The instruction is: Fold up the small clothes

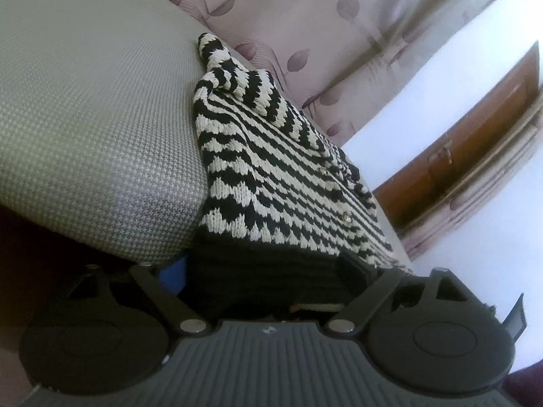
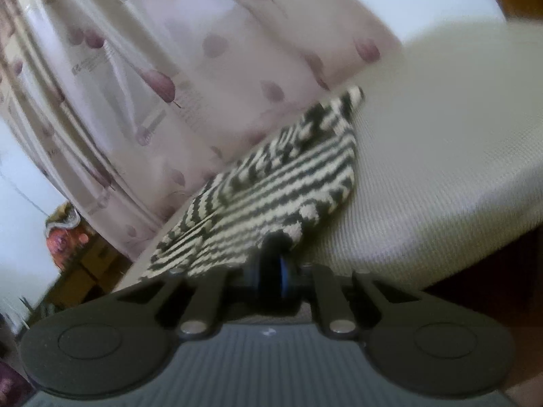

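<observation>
A small black-and-cream knitted cardigan with pearl buttons lies on a grey woven cushion. Its black ribbed hem hangs over the near edge. My left gripper is at that hem with the jaws wide apart and the hem lying between them; the fingertips are mostly hidden by the cloth. In the right wrist view the same cardigan lies on the cushion. My right gripper is shut on the cardigan's near edge.
A pale curtain with purple leaf prints hangs behind the cushion. A brown wooden cabinet stands against a white wall at the right. Colourful cloth and boxes sit on the floor at the left.
</observation>
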